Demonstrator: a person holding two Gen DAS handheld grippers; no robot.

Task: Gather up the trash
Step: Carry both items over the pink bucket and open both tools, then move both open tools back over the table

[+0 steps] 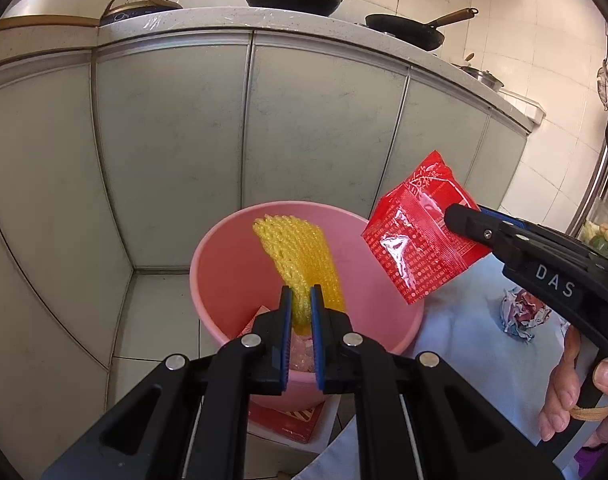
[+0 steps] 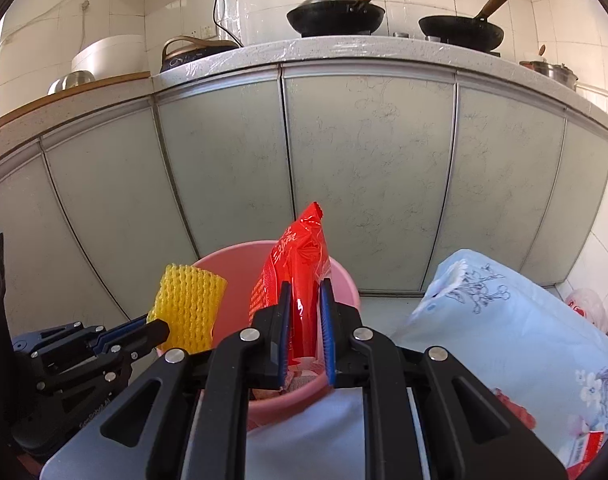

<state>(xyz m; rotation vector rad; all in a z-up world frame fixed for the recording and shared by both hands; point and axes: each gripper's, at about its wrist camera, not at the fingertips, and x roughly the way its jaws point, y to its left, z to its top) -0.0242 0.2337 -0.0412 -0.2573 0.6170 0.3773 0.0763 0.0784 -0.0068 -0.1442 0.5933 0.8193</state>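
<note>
Kitchen floor by cabinet doors [image 1: 164,152]: pink bin [image 1: 224,264] sits below both loads, left gripper [image 1: 302,300] pinching yellow foam net [image 1: 300,256], right gripper [image 2: 305,320] clamping red wrapper [image 2: 300,280], each apparently poised over the bin for dropping.

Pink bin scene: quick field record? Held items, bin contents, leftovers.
left gripper: shut on yellow foam net, over pink bin
right gripper: shut on red wrapper, at bin rim
bin contents: some trash at bottom, unclear
leftover: crumpled paper on blue floral cloth
</note>
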